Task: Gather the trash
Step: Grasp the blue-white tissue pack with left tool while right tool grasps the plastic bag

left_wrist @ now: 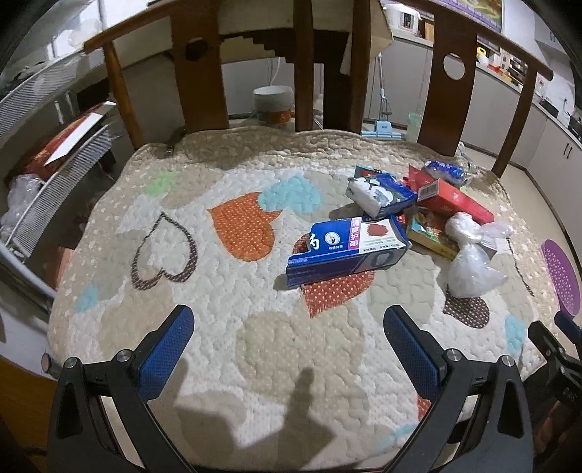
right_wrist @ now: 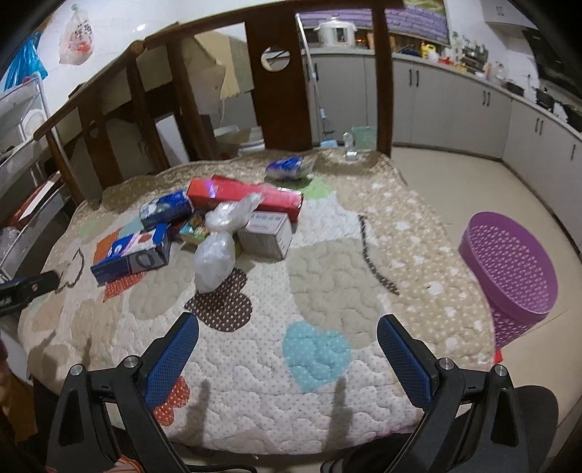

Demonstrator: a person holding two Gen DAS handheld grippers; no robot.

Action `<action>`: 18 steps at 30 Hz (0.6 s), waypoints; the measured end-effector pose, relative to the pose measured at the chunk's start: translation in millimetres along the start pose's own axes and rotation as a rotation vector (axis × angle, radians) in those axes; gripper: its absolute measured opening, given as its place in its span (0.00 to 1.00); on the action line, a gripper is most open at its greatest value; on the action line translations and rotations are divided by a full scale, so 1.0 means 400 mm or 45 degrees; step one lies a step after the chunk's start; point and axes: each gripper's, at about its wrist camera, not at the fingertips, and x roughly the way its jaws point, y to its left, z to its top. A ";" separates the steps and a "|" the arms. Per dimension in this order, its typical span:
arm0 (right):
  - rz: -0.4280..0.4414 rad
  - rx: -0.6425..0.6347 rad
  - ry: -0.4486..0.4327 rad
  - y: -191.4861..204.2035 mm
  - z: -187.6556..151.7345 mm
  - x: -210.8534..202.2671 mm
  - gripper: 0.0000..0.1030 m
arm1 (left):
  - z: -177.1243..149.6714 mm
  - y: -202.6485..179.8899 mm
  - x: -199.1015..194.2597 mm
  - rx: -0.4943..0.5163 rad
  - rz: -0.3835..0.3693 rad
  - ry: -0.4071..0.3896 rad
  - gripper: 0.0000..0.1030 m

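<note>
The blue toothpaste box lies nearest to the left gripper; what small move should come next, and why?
Probably ease the left gripper forward toward the blue toothpaste box. Both grippers are open and empty above the quilt, and this box lies nearest, apart from the pile. The purple basket waits beside the quilt's right edge.

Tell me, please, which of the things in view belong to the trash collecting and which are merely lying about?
Belongs to the job:
blue toothpaste box
clear plastic bag
red box
tissue pack
grey carton
purple basket

Just lying about:
quilted cushion
mop
rice cooker
</note>
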 end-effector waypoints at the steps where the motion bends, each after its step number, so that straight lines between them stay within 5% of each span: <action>1: 0.015 -0.006 0.010 0.001 0.001 0.008 0.97 | 0.007 -0.002 0.007 0.007 -0.007 -0.001 1.00; 6: 0.099 -0.056 0.037 0.019 0.027 0.042 0.91 | 0.078 -0.012 0.043 0.060 -0.091 -0.040 1.00; 18: 0.324 -0.059 0.089 0.083 0.128 0.175 0.76 | 0.281 -0.055 0.243 0.186 -0.362 0.055 1.00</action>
